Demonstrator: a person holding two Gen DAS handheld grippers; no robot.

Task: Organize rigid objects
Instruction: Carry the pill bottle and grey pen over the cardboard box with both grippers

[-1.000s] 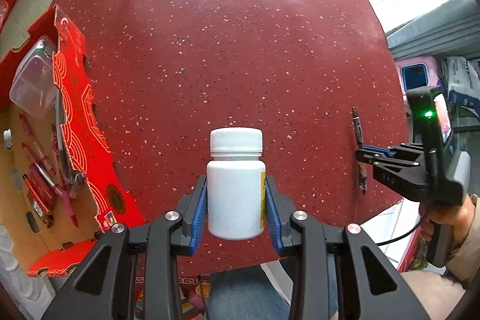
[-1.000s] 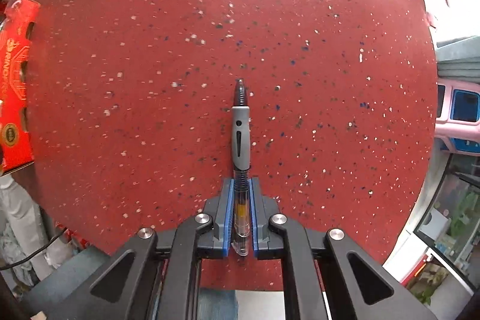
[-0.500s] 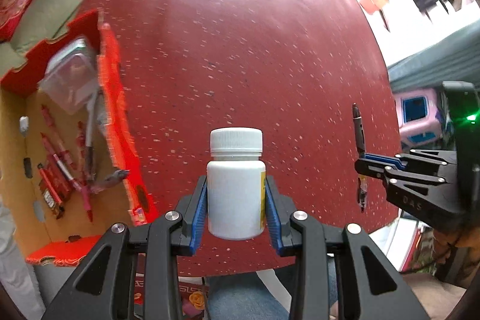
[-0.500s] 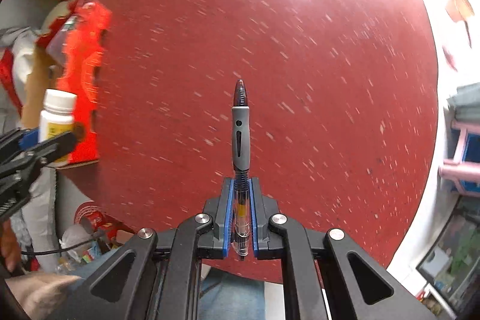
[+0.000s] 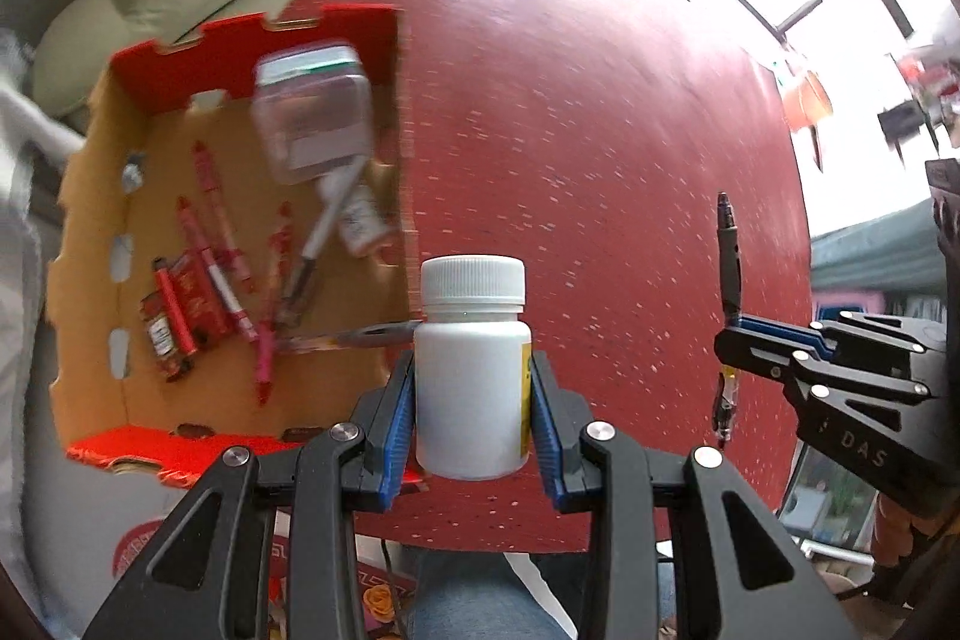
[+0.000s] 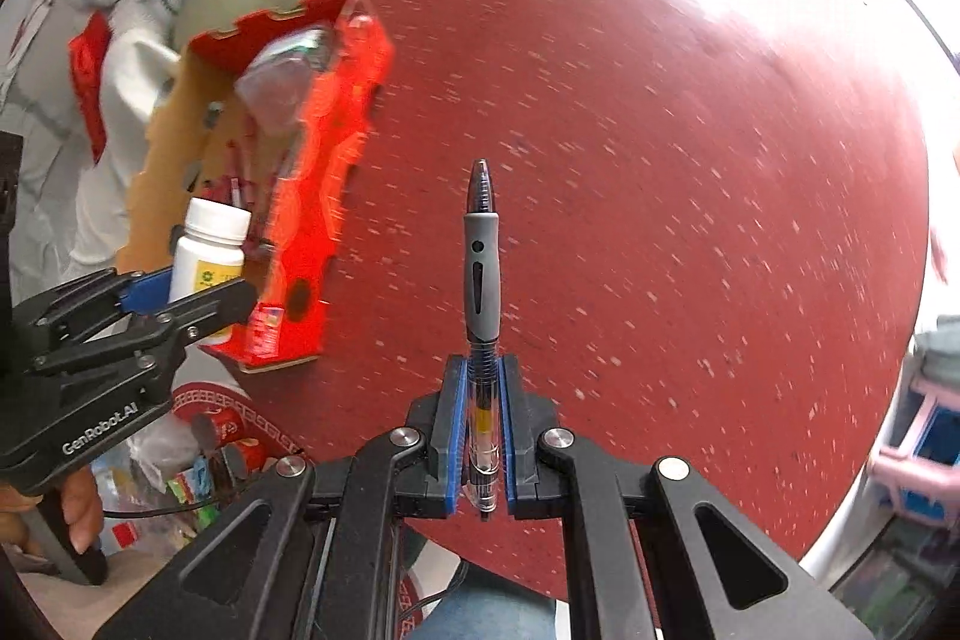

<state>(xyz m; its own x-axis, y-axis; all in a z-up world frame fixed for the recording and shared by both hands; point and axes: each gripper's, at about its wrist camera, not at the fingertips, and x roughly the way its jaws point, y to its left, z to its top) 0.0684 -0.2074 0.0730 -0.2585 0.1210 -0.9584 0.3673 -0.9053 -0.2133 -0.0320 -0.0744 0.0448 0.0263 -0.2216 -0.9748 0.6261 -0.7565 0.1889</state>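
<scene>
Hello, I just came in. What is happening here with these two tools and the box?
A person is tidying small things into a cardboard box at the edge of a red table. The left gripper is shut on a white bottle, held upright in the air near the box. The right gripper is shut on a pen, held above the table. The box already holds several pens and a clear plastic container.

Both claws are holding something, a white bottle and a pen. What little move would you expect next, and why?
Probably the left gripper carries the white plastic bottle with screw cap leftward over the open red-and-tan cardboard box. The bottle is clamped upright above the red speckled table, just right of the box, where pens and a clear tub already lie. The right gripper holds a grey-gripped pen.
</scene>
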